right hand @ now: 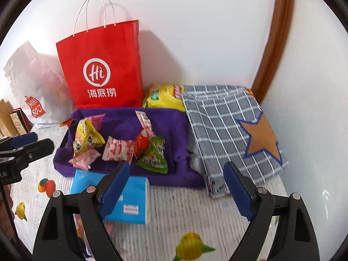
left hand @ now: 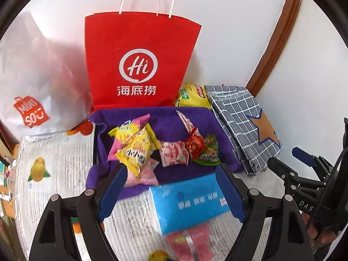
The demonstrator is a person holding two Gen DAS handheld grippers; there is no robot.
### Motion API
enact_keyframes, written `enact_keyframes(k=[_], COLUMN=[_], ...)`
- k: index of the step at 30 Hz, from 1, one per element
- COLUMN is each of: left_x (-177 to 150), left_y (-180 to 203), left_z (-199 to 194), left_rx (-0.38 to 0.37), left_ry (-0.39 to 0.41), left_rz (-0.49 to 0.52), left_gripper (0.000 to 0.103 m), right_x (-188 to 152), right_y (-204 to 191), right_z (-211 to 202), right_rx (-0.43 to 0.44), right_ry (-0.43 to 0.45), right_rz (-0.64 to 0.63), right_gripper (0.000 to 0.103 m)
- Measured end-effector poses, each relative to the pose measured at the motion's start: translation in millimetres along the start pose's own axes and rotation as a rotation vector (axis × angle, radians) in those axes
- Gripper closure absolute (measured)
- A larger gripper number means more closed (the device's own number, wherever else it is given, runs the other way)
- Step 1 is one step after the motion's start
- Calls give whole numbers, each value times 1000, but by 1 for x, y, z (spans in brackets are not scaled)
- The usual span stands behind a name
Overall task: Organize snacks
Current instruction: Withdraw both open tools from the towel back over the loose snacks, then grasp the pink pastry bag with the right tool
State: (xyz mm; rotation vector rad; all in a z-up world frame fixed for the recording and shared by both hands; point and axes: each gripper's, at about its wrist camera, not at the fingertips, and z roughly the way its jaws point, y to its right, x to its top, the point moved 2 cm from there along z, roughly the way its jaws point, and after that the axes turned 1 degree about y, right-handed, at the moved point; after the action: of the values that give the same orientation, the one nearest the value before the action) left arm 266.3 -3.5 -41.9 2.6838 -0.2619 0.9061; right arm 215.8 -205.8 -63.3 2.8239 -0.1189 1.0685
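While both grippers hang over the table with their blue-padded fingers spread apart and nothing between them, the snacks sit in a purple tray [left hand: 165,117] at the middle of both views. In the left wrist view the left gripper [left hand: 171,189] frames a blue tissue pack [left hand: 191,204] low in the frame, without touching it as far as can be seen; a pink snack packet [left hand: 189,243] lies at the bottom edge, just below the pack. Inside the tray are a yellow snack packet [left hand: 137,150], a pink-and-white packet [left hand: 174,154], a red packet [left hand: 194,143] and a green packet [left hand: 208,152], bunched close together.

The right gripper [right hand: 176,187] hovers over the patterned tablecloth [right hand: 184,213] at the lower centre of its own view, with the tissue pack partly behind its left finger [right hand: 115,189].

Behind the tray, at the upper centre, stands a red paper bag [left hand: 139,65] against the wall. A white plastic bag [left hand: 37,82] slumps at the upper left, a yellow bag [right hand: 163,97] lies beside the red one, and a grey checked cloth with a brown star [right hand: 230,126] lies to the right of the tray.
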Motion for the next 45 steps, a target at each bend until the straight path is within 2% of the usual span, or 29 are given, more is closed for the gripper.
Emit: enact_keyframes(k=[9,19,23,25,27,30,35,45], left_x=[-36,-77,-88,-93,-98,-105,-110,-116], left_y=[-2,-16,-24,-29,-35,-40,-49,-76], left_z=[-26,-51,-53,-53,-52,-49,-44,-32], left_rx=[46,74,110,112,118,126,128,125], left_ry=[6,6,-1,-7,-13,-27,-35,-63], left_rz=[-23,-70,-75,-82,-91,-89,-81,-117], left_gripper=[22,22,22,22,22,22,22,22], right_x=[-37,-80,-98,-105,-113,-122,-127,-128], right_y=[1,-6,-16,-25,-34,-52,-65,-91], right_z=[-30,-37,-34,-32,-28,-19,-6,11], right_rx=[12,99,135,169,183,199,239,265], right_ry=[45,27,9,1,-11,-42,-76,-111], right_rz=[-7,6,2,0,-16,-54,-42,-39], right_gripper=[16,16,16,19,30,40,40,40])
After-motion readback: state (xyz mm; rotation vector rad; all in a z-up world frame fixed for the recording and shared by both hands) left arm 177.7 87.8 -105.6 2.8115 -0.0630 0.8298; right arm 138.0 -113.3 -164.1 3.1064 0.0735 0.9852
